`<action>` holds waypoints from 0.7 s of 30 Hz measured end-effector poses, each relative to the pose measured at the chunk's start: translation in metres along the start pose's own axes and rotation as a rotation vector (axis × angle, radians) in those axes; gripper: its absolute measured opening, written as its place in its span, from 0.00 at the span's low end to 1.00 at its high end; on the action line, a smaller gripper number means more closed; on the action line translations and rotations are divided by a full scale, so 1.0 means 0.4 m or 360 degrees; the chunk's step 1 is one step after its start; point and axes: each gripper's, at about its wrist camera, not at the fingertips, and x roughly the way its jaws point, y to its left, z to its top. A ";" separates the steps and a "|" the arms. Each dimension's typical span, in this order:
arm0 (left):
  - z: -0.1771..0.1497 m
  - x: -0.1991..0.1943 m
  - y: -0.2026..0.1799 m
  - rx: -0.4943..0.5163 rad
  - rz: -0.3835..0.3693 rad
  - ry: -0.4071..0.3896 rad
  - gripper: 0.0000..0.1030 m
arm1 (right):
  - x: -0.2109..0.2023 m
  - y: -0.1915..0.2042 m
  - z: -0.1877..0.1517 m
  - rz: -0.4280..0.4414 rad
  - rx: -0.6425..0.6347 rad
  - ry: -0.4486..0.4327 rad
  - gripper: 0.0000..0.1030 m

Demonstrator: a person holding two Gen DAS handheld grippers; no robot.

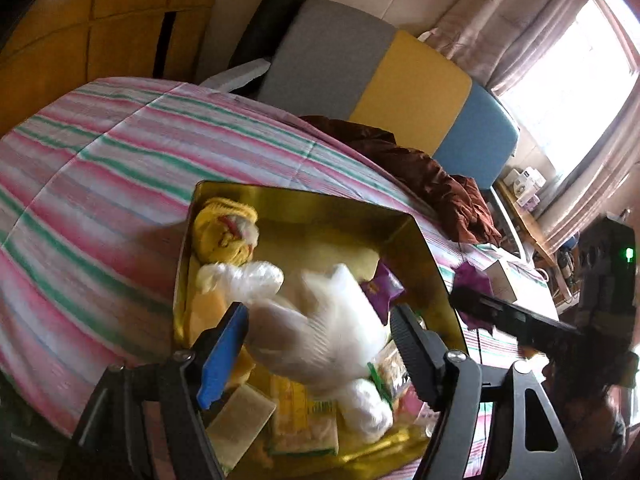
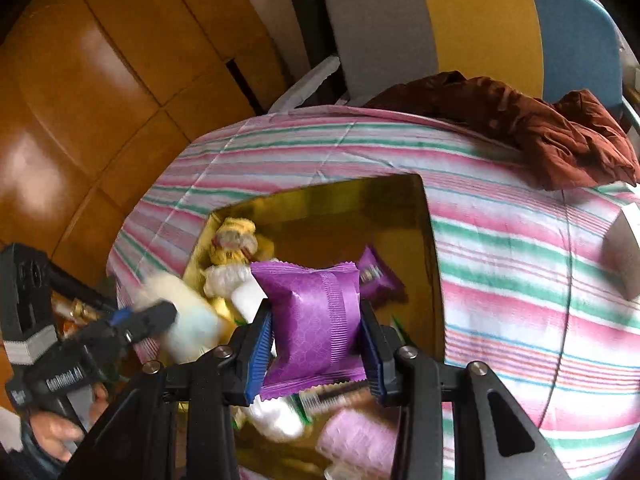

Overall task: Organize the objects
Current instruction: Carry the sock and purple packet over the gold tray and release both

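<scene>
An open gold box (image 1: pixel 424 240) sits on the striped bedspread, holding a yellow knitted toy (image 1: pixel 226 232), white plastic bundles and a purple packet (image 1: pixel 380 286). My left gripper (image 1: pixel 318 330) hangs over the box with a white plastic bag (image 1: pixel 320 336) between its fingers. The bag is blurred while the fingers are sharp, so it looks loose. My right gripper (image 2: pixel 316 308) is shut on another purple packet (image 2: pixel 316 320), held upright above the box (image 2: pixel 430 216). The left gripper (image 2: pixel 160 312) appears at that view's left, a hand on its handle.
The striped bedspread (image 1: pixel 100 184) spreads around the box. A crumpled brown cloth (image 2: pixel 540 132) lies by the grey, yellow and blue headboard (image 1: pixel 408 76). A small white box (image 2: pixel 624 256) sits on the bed at the right. Wooden floor (image 2: pixel 80 100) lies beyond the bed's edge.
</scene>
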 end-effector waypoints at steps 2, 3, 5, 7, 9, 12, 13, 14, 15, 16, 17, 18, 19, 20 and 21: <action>0.010 0.005 -0.005 -0.0005 0.0019 -0.0014 0.81 | 0.005 0.005 0.025 0.0023 0.0026 -0.0029 0.47; 0.014 0.004 -0.008 -0.0004 0.0016 -0.0031 0.81 | 0.007 0.009 0.036 0.0016 0.0028 -0.0045 0.47; 0.018 -0.002 -0.013 0.0002 0.0030 -0.0051 0.81 | 0.008 0.018 0.045 0.0013 0.0025 -0.0058 0.47; 0.014 -0.008 -0.013 0.0016 0.0058 -0.0065 0.81 | 0.006 0.026 0.040 0.0025 0.0006 -0.0061 0.47; 0.003 -0.013 -0.016 0.0048 0.0102 -0.0070 0.81 | 0.006 0.030 0.025 0.0000 -0.0020 -0.0054 0.47; -0.020 -0.022 -0.019 0.0080 0.0154 -0.0078 0.81 | 0.006 0.026 -0.002 -0.0028 -0.0020 -0.0038 0.47; -0.026 -0.027 -0.019 0.0083 0.0166 -0.0084 0.81 | 0.004 0.025 -0.015 -0.0040 -0.0023 -0.0032 0.48; -0.032 -0.031 -0.020 0.0091 0.0177 -0.0092 0.81 | 0.004 0.023 -0.021 -0.0051 -0.0023 -0.0027 0.48; -0.040 -0.037 -0.023 0.0104 0.0191 -0.0105 0.81 | 0.001 0.022 -0.032 -0.0063 -0.0024 -0.0020 0.49; -0.044 -0.041 -0.025 0.0113 0.0204 -0.0114 0.81 | -0.001 0.022 -0.045 -0.0076 -0.0027 -0.0014 0.49; -0.050 -0.047 -0.028 0.0128 0.0221 -0.0128 0.82 | -0.002 0.020 -0.053 -0.0085 -0.0031 -0.0011 0.49; -0.055 -0.054 -0.034 0.0149 0.0238 -0.0143 0.82 | -0.005 0.021 -0.063 -0.0101 -0.0038 -0.0009 0.49; -0.058 -0.058 -0.040 0.0165 0.0249 -0.0153 0.82 | -0.009 0.024 -0.076 -0.0123 -0.0051 -0.0009 0.49; -0.061 -0.062 -0.045 0.0176 0.0257 -0.0165 0.82 | -0.011 0.024 -0.084 -0.0135 -0.0059 -0.0011 0.49; -0.065 -0.068 -0.050 0.0186 0.0269 -0.0182 0.82 | -0.016 0.027 -0.095 -0.0150 -0.0069 -0.0014 0.49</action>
